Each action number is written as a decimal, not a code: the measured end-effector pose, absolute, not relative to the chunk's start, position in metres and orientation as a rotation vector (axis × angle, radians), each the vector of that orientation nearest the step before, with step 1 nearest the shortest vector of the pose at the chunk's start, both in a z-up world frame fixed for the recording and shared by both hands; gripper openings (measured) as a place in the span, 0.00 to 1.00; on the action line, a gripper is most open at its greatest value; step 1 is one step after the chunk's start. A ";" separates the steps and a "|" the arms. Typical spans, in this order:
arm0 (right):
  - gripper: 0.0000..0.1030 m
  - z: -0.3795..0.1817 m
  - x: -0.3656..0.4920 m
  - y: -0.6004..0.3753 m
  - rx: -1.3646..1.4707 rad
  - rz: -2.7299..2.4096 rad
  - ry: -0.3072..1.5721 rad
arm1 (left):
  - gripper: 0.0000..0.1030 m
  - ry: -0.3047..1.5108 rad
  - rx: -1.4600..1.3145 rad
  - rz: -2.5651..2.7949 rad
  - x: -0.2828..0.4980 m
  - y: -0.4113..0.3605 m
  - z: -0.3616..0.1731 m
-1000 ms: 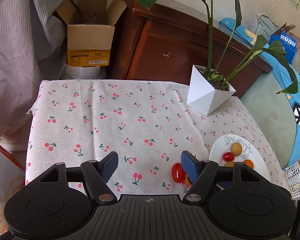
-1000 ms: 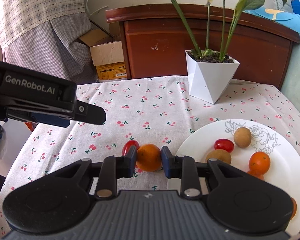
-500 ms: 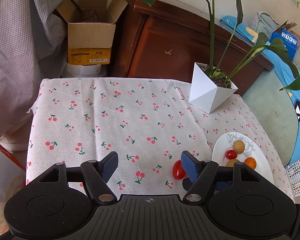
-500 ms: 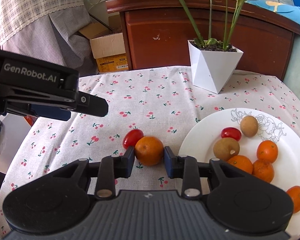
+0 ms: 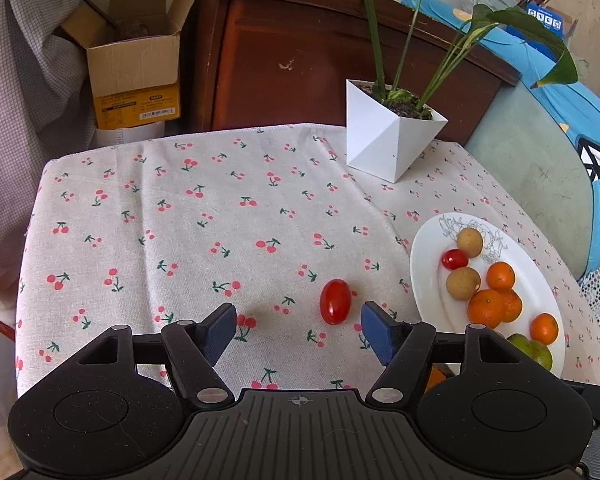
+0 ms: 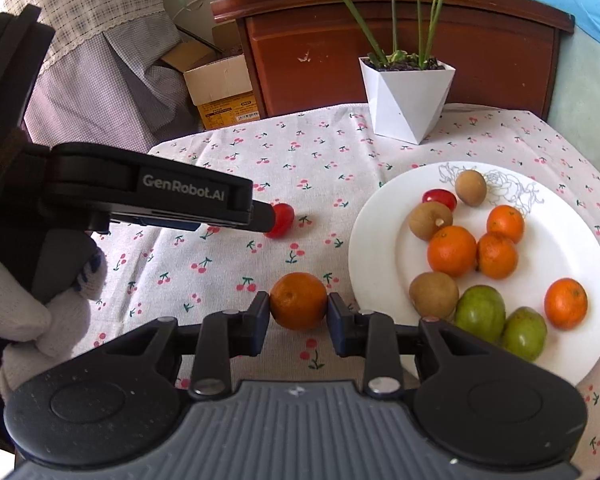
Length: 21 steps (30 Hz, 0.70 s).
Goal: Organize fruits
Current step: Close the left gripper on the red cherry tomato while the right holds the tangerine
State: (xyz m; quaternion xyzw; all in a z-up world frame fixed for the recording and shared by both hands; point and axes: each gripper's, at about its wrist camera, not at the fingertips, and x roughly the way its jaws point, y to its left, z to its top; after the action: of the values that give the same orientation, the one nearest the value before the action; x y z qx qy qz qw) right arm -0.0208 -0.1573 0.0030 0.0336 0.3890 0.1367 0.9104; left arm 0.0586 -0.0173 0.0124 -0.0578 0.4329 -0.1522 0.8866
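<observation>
R gripper point(image 6: 299, 312) pinching orange point(image 6: 298, 300) beside plate point(image 6: 370, 216); L gripper point(image 5: 299, 327) spread w/ cherry tomato point(image 5: 335, 301) just ahead.

- Five oranges: four on the white plate point(image 6: 372, 216), one orange point(image 6: 298, 301) off it
- Two cherry tomatoes: one on the plate point(image 6: 439, 198), one on the table point(image 5: 335, 301)
- Three brown longans point(image 6: 430, 220)
- Two green fruits point(image 6: 480, 313)
- One potted plant point(image 6: 405, 96)
- One cardboard box point(image 5: 134, 68)
</observation>
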 end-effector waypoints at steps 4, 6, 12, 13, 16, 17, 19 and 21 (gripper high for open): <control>0.30 0.002 -0.024 -0.162 0.081 0.267 0.810 | 0.63 0.869 -0.077 -0.324 0.057 -0.029 0.009; 0.30 0.003 -0.025 -0.164 0.085 0.263 0.809 | 0.58 0.856 -0.063 -0.341 0.056 -0.035 0.008; 0.31 0.005 -0.028 -0.170 0.117 0.258 0.810 | 0.35 0.842 -0.045 -0.354 0.057 -0.045 0.003; 0.31 0.005 -0.028 -0.171 0.118 0.256 0.810 | 0.35 0.838 -0.039 -0.353 0.057 -0.046 0.003; 0.31 0.005 -0.029 -0.173 0.126 0.258 0.810 | 0.29 0.830 -0.034 -0.348 0.057 -0.046 0.002; 0.31 0.005 -0.029 -0.174 0.130 0.258 0.810 | 0.24 0.829 -0.034 -0.350 0.057 -0.047 0.002; 0.31 0.005 -0.030 -0.175 0.136 0.258 0.807 | 0.20 0.829 -0.035 -0.358 0.057 -0.047 0.002; 0.31 0.007 -0.030 -0.177 0.148 0.259 0.799 | 0.17 0.826 -0.037 -0.369 0.056 -0.048 0.003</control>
State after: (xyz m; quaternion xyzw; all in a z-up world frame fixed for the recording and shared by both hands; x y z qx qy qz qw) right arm -0.0303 -0.1772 0.0065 0.0720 0.3874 0.1256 0.9105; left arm 0.0559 -0.0484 0.0029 -0.0180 0.3991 -0.1781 0.8992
